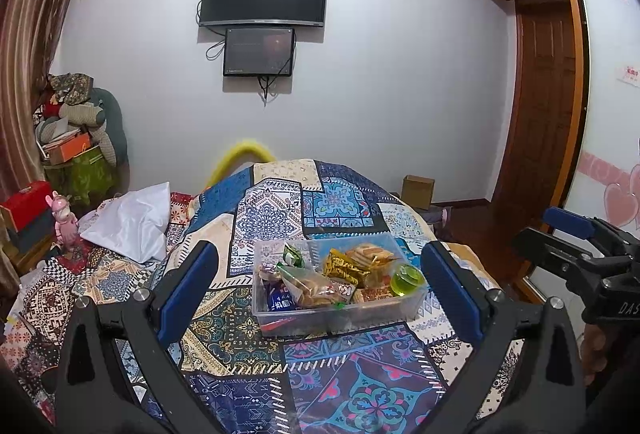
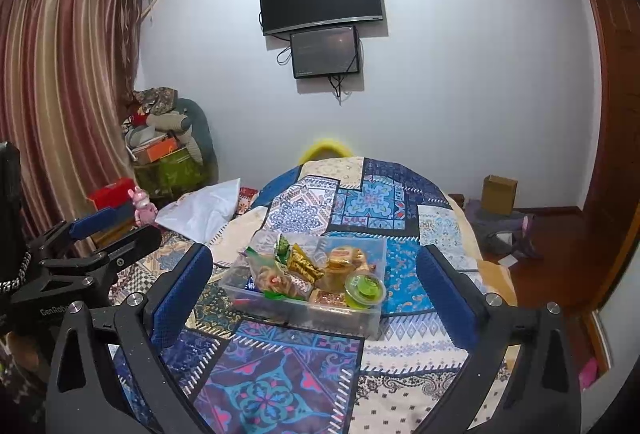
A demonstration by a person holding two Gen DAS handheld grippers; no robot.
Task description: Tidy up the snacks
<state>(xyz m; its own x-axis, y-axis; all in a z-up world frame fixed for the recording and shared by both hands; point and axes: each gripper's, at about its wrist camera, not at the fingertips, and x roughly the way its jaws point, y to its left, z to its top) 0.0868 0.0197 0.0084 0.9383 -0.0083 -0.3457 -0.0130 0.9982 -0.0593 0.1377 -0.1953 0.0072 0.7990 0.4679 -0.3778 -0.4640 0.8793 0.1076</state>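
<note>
Bed [image 1: 256,202], patchwork cover. Clear bin [image 1: 338,318] sits mid-bed, snacks [image 1: 316,282] piled inside, green cup [image 1: 408,279] at its right end. None lie loose; task looks about finished. My left hand-held gripper [image 1: 320,290] and right hand-held gripper [image 2: 316,294] hover wide, empty, short of the bin.

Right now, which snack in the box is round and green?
The jelly cup, a small round tub with a green lid, at the box's near right corner. The other snacks are flat wrapped packets, such as the gold one.
</note>
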